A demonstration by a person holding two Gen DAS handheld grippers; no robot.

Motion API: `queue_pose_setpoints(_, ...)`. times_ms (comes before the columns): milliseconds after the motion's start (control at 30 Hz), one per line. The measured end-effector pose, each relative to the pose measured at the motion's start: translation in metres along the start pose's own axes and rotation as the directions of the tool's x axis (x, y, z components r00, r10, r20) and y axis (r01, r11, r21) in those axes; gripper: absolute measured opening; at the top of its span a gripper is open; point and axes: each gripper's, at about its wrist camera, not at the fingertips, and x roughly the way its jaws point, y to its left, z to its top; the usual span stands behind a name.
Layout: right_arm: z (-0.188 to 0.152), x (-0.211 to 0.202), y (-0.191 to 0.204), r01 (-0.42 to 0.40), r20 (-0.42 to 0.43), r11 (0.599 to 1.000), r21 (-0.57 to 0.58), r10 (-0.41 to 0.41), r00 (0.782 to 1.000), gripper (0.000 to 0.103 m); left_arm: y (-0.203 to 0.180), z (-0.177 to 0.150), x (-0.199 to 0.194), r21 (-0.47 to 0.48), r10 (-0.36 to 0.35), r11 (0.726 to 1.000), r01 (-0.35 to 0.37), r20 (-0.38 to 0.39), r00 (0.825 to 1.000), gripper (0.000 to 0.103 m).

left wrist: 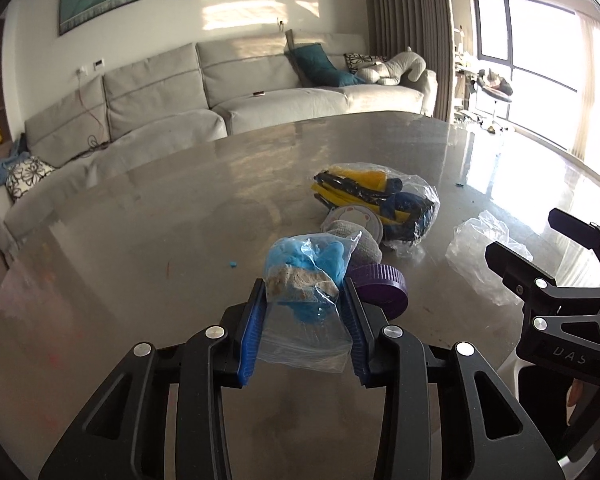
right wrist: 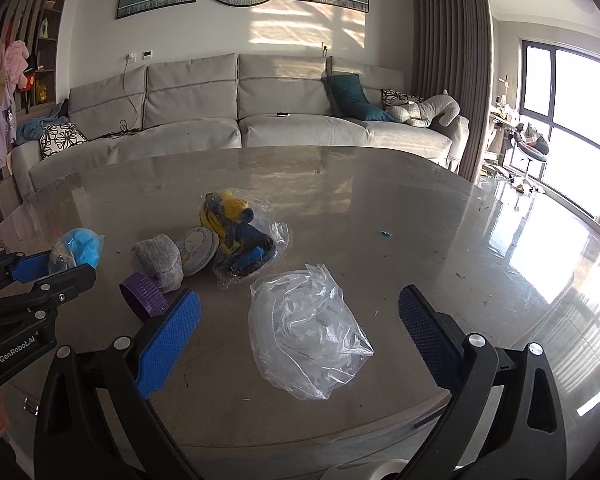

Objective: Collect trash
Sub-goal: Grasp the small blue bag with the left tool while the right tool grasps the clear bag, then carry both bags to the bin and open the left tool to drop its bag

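Observation:
My left gripper (left wrist: 305, 292) is shut on a clear bag of blue and tan scraps (left wrist: 306, 276), held just above the grey table (left wrist: 140, 240); the bag also shows in the right wrist view (right wrist: 78, 250). My right gripper (right wrist: 298, 316) is open, its fingers either side of an empty crumpled clear plastic bag (right wrist: 308, 332) lying on the table; that bag shows in the left wrist view (left wrist: 480, 252). A purple lid (right wrist: 144, 294), a grey cloth wad (right wrist: 158, 262), a round bear-print tin (right wrist: 198, 250) and a bag of yellow and blue items (right wrist: 240, 236) lie between the grippers.
A small blue crumb (right wrist: 386, 234) lies on the table to the right, another (left wrist: 232, 265) to the left. A grey sofa (right wrist: 240, 120) stands behind the table. Glossy floor and a bright window (right wrist: 560, 92) are on the right.

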Motion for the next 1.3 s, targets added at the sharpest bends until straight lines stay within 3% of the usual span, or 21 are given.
queue_pose_setpoints(200,-0.016,0.031,0.001,0.001,-0.120,1.000,-0.011,-0.003,0.993,0.096,0.001,0.000,0.001,-0.025,0.004,1.000,-0.004,-0.006,1.000,0.036)
queue_pose_setpoints(233,-0.020,0.034,0.001,-0.013,-0.144,1.000,-0.001,0.013,0.989,0.087,0.000,0.000,0.001,-0.023,0.008,1.000,-0.008,-0.004,1.000,0.036)
queue_pose_setpoints(267,-0.022,0.038,0.001,-0.021,-0.177,1.000,0.001,0.021,0.984,0.050,0.000,0.000,0.000,-0.020,0.009,1.000,-0.009,-0.001,1.000,0.036)
queue_pose_setpoints(333,-0.023,0.036,0.003,-0.031,-0.198,0.999,-0.006,0.029,0.980,0.039,-0.001,0.002,-0.002,-0.022,0.007,1.000,-0.007,0.006,1.000,0.036)
queue_pose_setpoints(367,-0.022,0.033,0.004,-0.050,-0.198,0.999,-0.002,0.049,0.979,0.028,-0.002,0.002,-0.003,-0.020,0.007,1.000,-0.007,0.011,1.000,0.036)
queue_pose_setpoints(400,-0.021,0.028,0.003,-0.073,-0.190,0.997,0.012,0.074,0.979,0.026,-0.003,0.003,-0.004,-0.017,0.011,1.000,-0.010,0.018,1.000,0.036)
queue_pose_setpoints(700,-0.002,-0.053,-0.003,-0.063,-0.030,0.998,0.025,0.064,0.997,0.025,-0.015,0.006,-0.027,-0.024,-0.053,0.998,0.055,0.076,0.996,0.036)
queue_pose_setpoints(867,-0.003,-0.089,-0.015,-0.023,0.022,0.999,0.029,0.023,0.999,0.024,-0.035,0.004,-0.033,-0.004,-0.154,0.988,0.155,0.059,0.986,0.036)
queue_pose_setpoints(1100,-0.039,-0.128,-0.046,0.102,-0.006,0.990,0.100,-0.102,0.995,0.025,-0.077,-0.010,-0.048,0.045,-0.316,0.948,0.315,0.011,0.949,0.036)
queue_pose_setpoints(1300,-0.074,-0.151,-0.065,0.218,-0.047,0.962,0.165,-0.213,0.976,0.025,-0.134,-0.038,-0.056,0.162,-0.432,0.884,0.438,-0.075,0.899,0.036)
